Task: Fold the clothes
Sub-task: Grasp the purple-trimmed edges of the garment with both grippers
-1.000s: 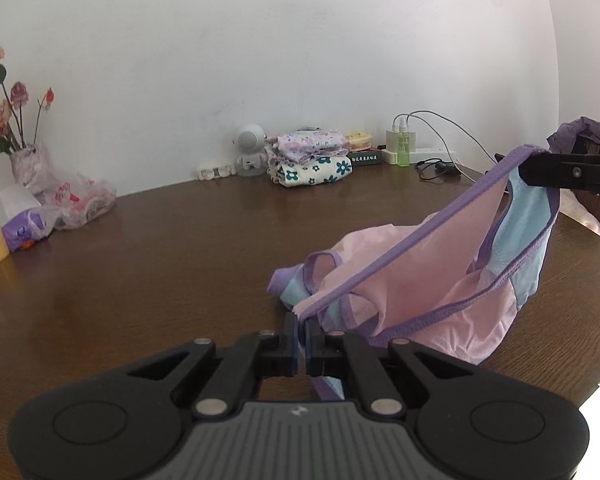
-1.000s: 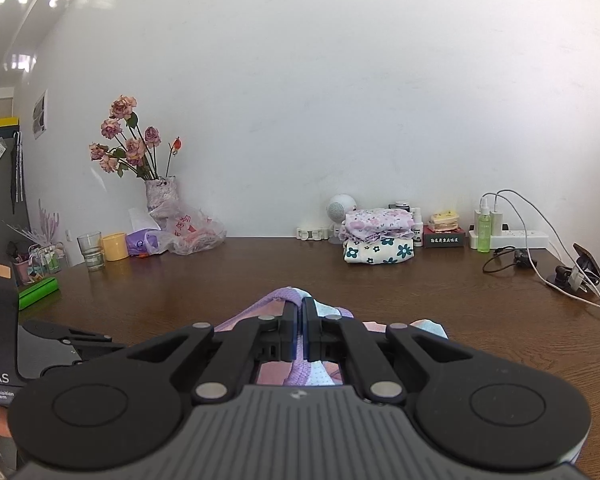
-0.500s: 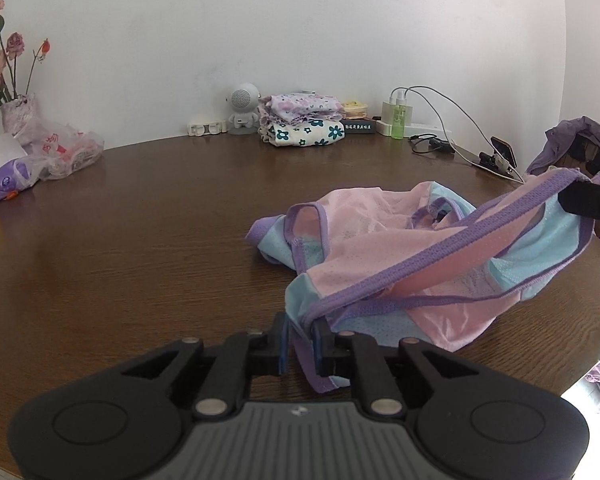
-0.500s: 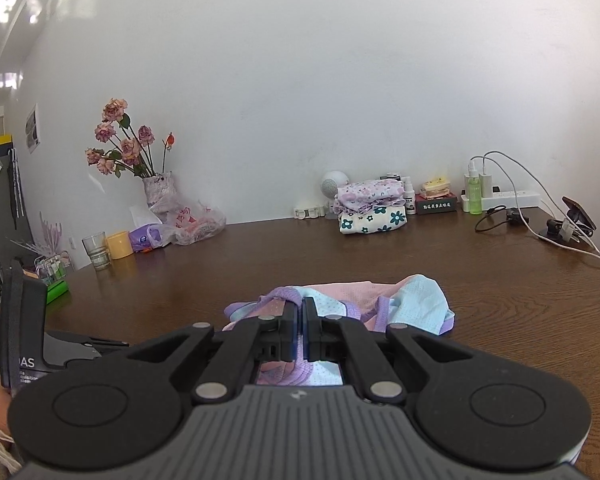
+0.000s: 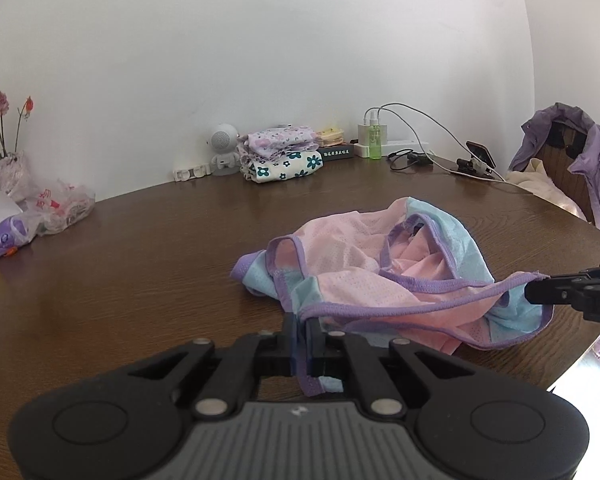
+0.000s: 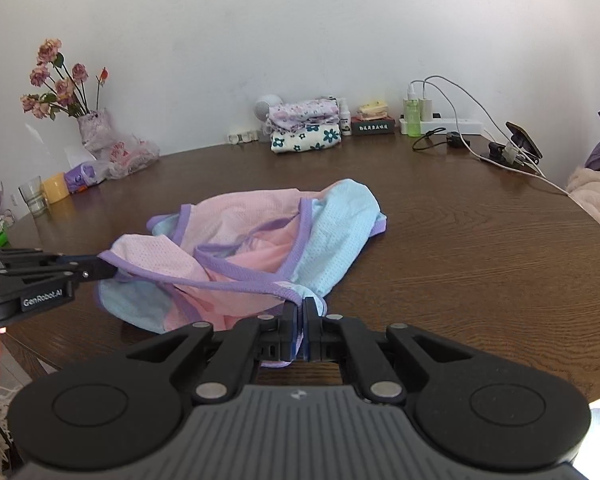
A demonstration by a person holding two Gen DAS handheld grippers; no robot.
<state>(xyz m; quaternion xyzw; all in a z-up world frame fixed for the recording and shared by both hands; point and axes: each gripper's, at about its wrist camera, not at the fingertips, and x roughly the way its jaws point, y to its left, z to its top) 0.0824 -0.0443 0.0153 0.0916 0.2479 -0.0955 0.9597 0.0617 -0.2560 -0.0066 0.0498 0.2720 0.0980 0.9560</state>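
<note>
Both the left gripper (image 5: 300, 326) and right gripper (image 6: 302, 308) clamp the purple hem of the pink-and-blue mesh garment (image 6: 260, 236), which sags between their fingers onto the brown wooden table (image 5: 140, 248).

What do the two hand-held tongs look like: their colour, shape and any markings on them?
The left tongs and the right tongs look alike: matte black, with two round discs at the sides, a grey ribbed middle panel with a small logo, silver rivets on the linkage arms, and blue-edged fingers. In the right wrist view, white lettering on the left one's side reads GenRobot.AI.

White wall (image 6: 300, 20), brown wood table (image 6: 460, 240)
</note>
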